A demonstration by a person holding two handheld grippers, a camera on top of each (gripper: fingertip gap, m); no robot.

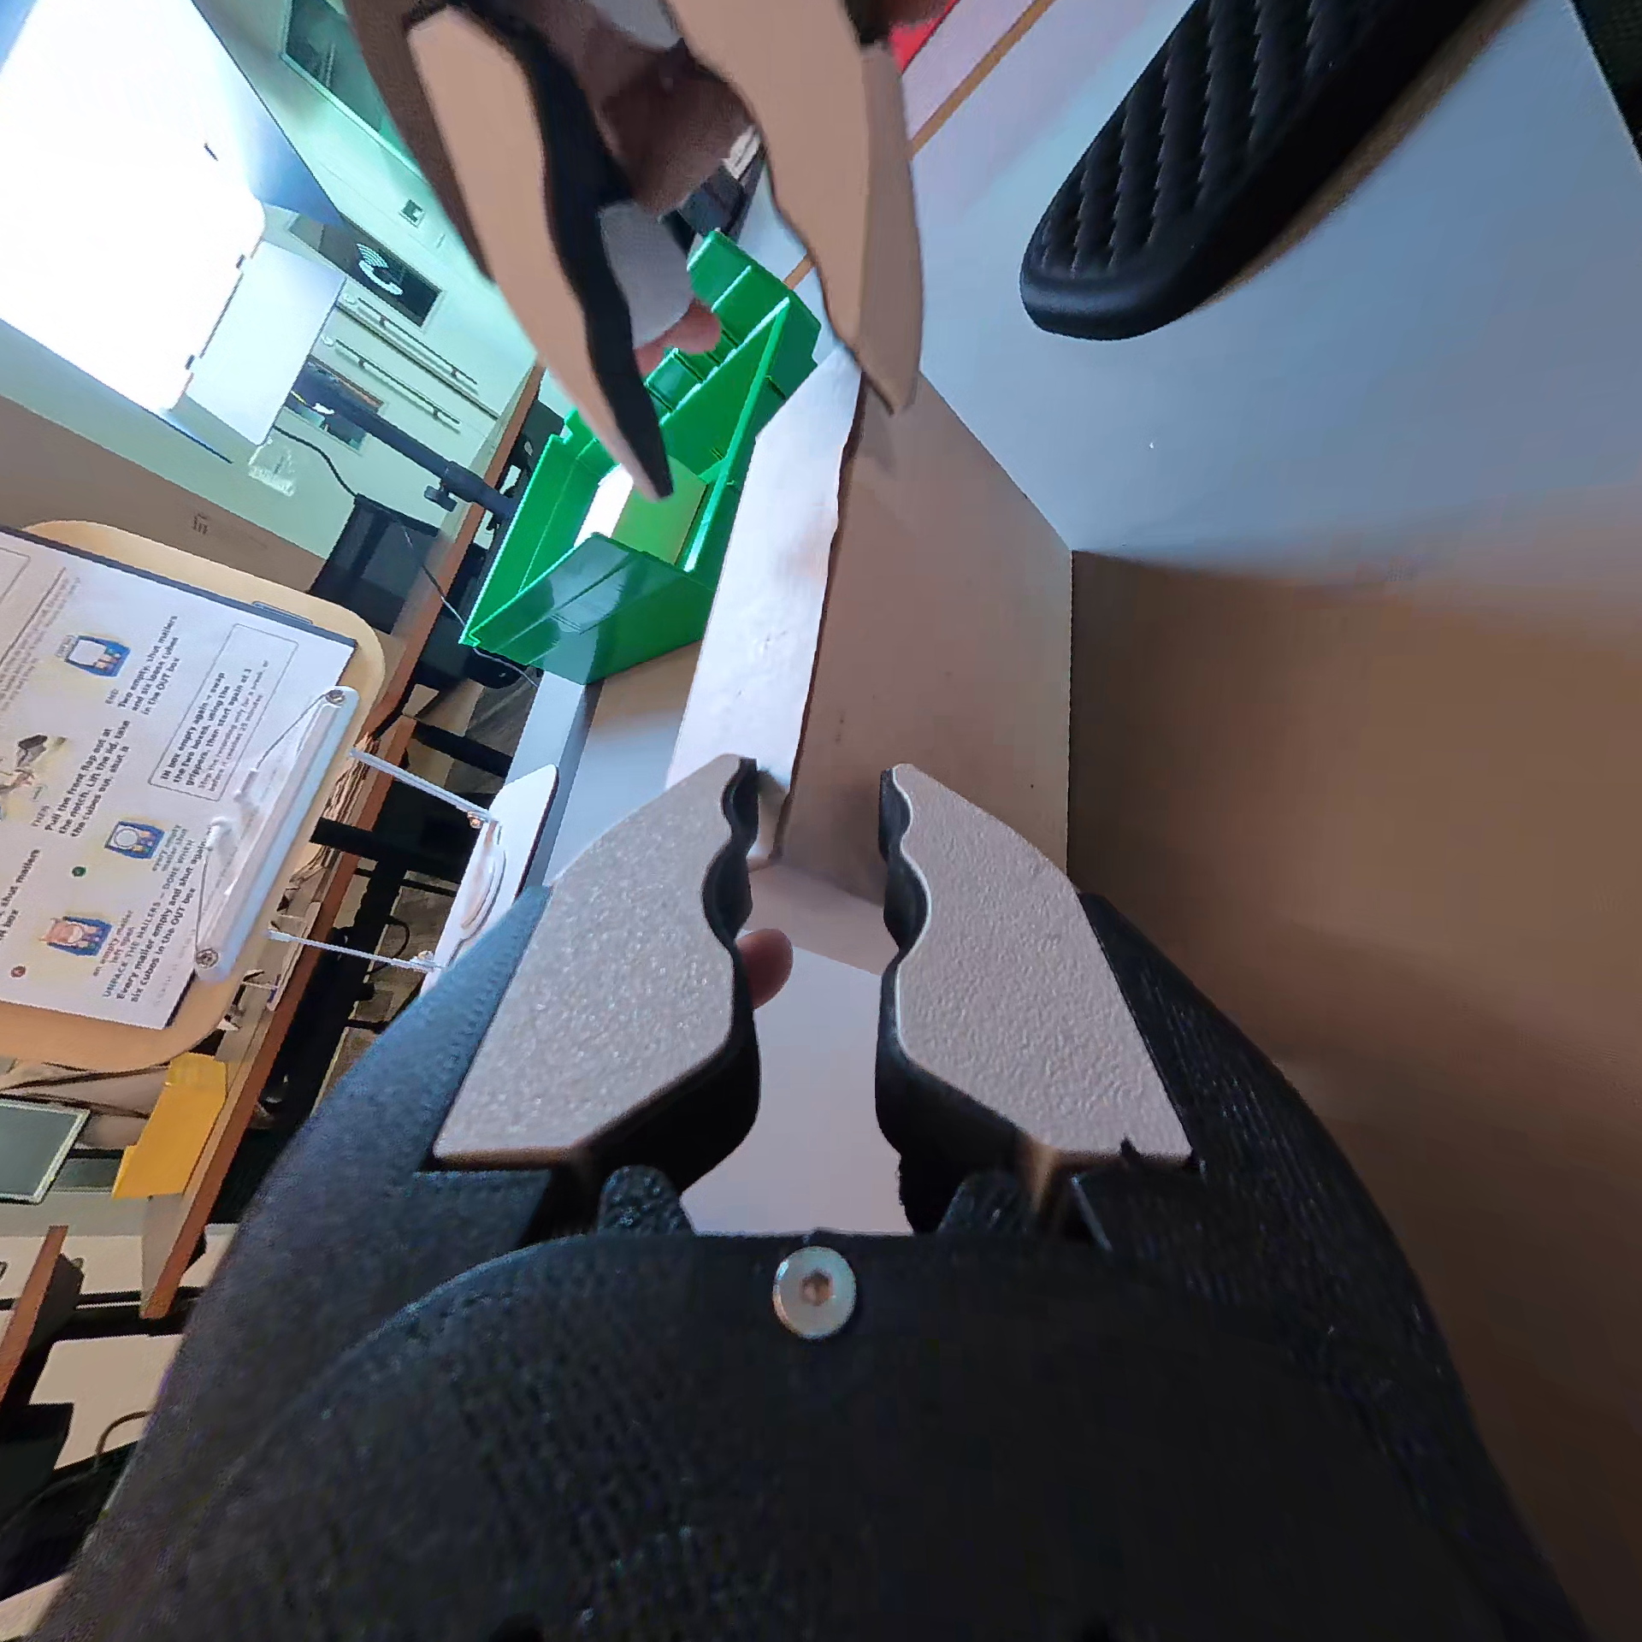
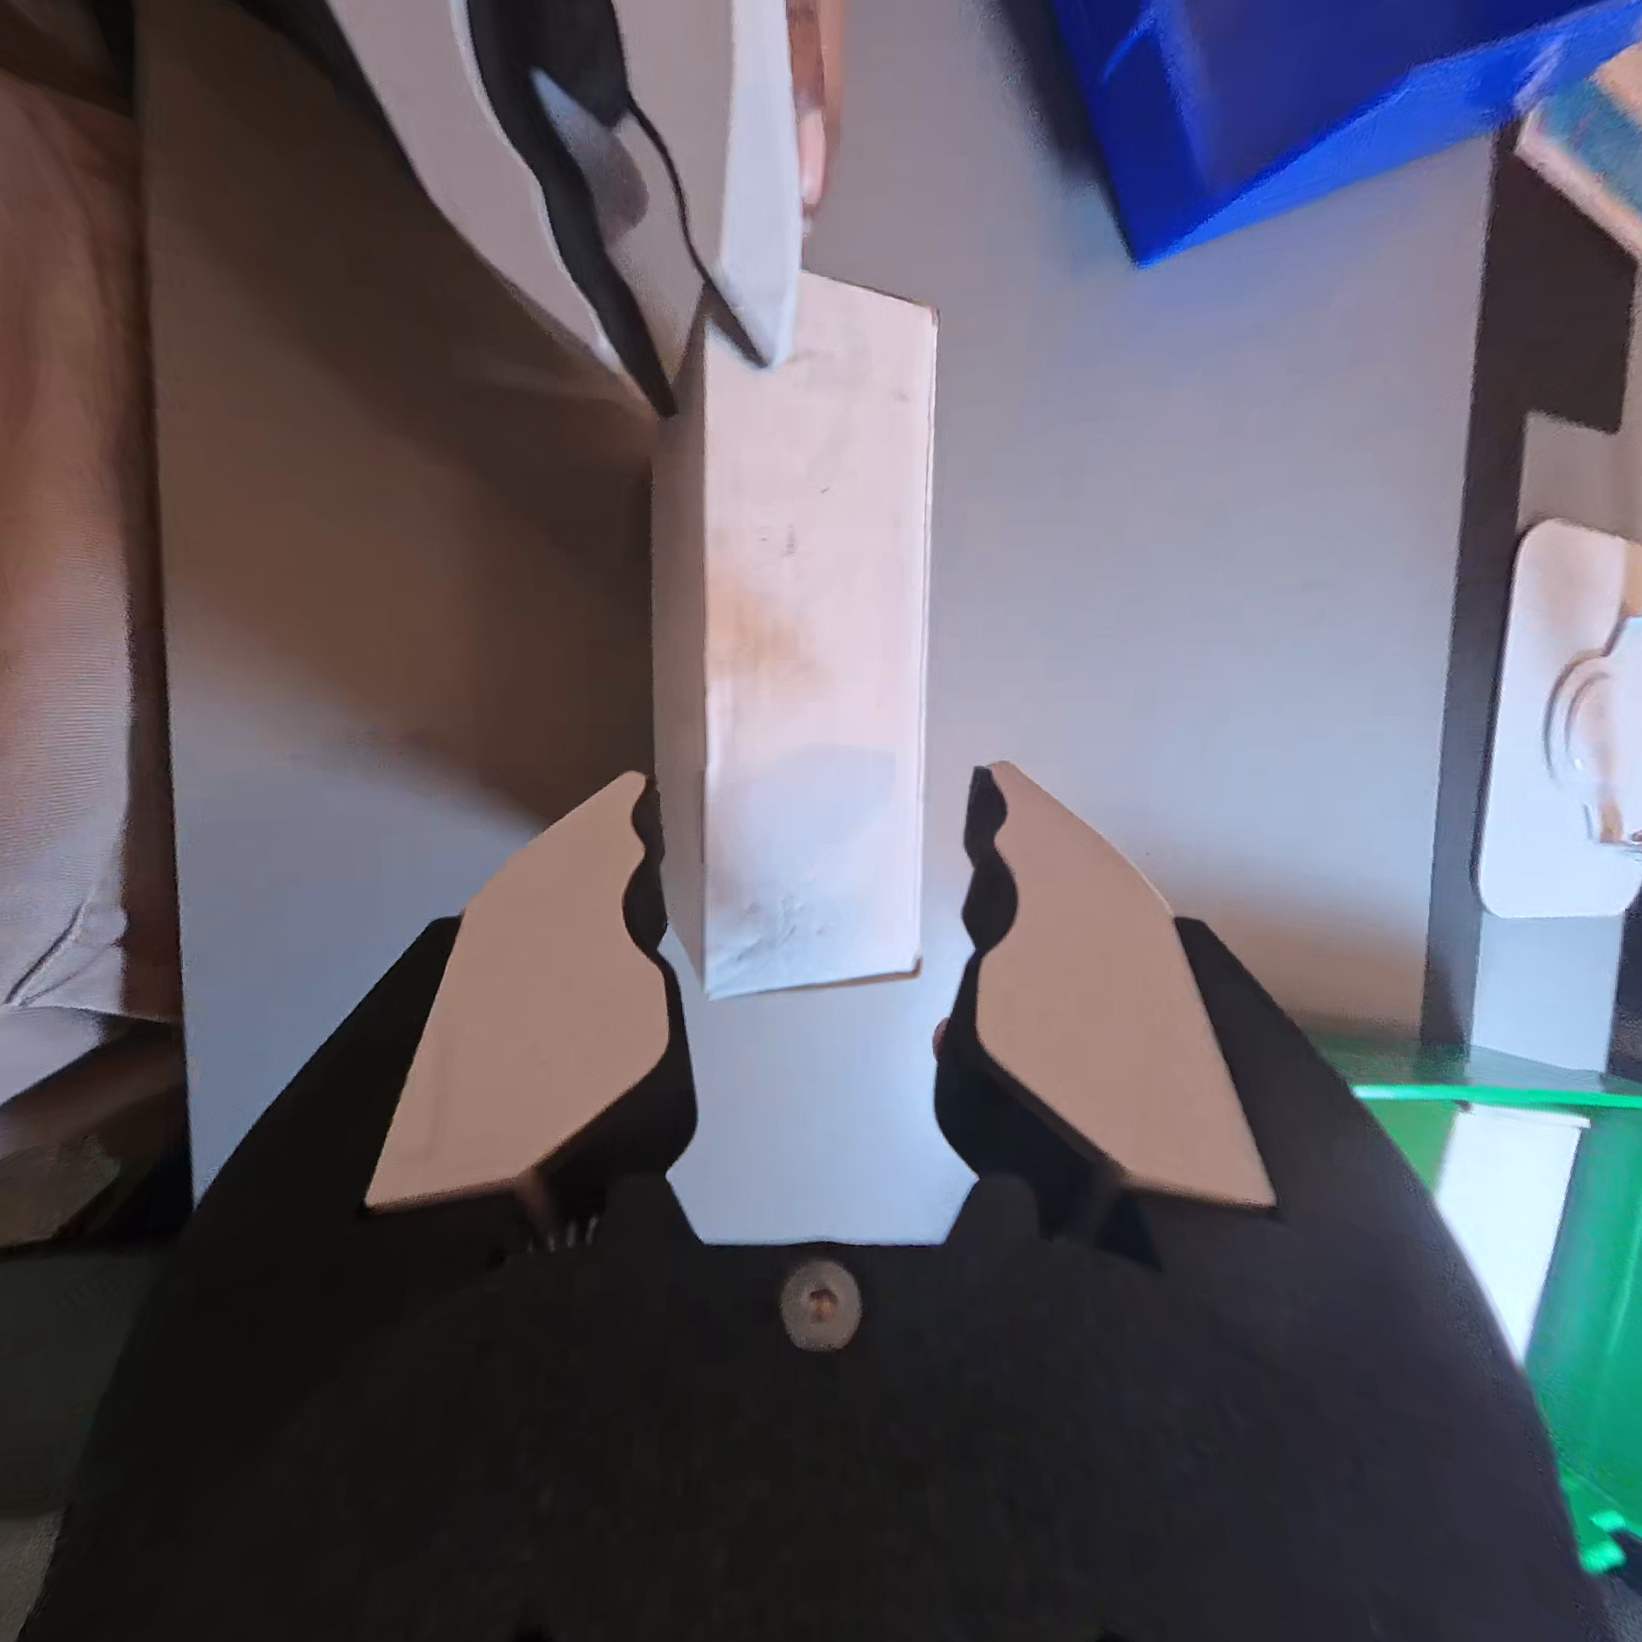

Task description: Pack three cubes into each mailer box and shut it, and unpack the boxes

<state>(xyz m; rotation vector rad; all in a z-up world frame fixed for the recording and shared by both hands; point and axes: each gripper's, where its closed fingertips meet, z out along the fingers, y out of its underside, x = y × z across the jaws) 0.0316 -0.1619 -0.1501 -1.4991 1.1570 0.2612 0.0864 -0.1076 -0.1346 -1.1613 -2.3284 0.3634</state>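
- The left gripper [image 1: 817, 831] has its jaws spread a bit, with the near end of the white mailer box [image 1: 773, 622] sitting in the gap. Can't really tell if the pads are touching the cardboard or just either side of it.
- In the right wrist view the right gripper [image 2: 813, 826] is spread wide around the other end of the same box [image 2: 813, 640]. The left finger looks right up against the box side, and the right finger is clear of it.
- The box is shut and lying on the grey table [image 2: 1199, 533] between the two grippers, which face each other along its length.
- Each view shows the other gripper's tips at the far end of the box.
- A green bin [image 1: 640, 551] sits on the table just past the box in the left view, and a blue bin [image 2: 1288, 115] is in the upper right of the right view.
- Can't see any cubes from here.
- An instruction sheet on a stand [image 1: 151, 773] is off to the left.
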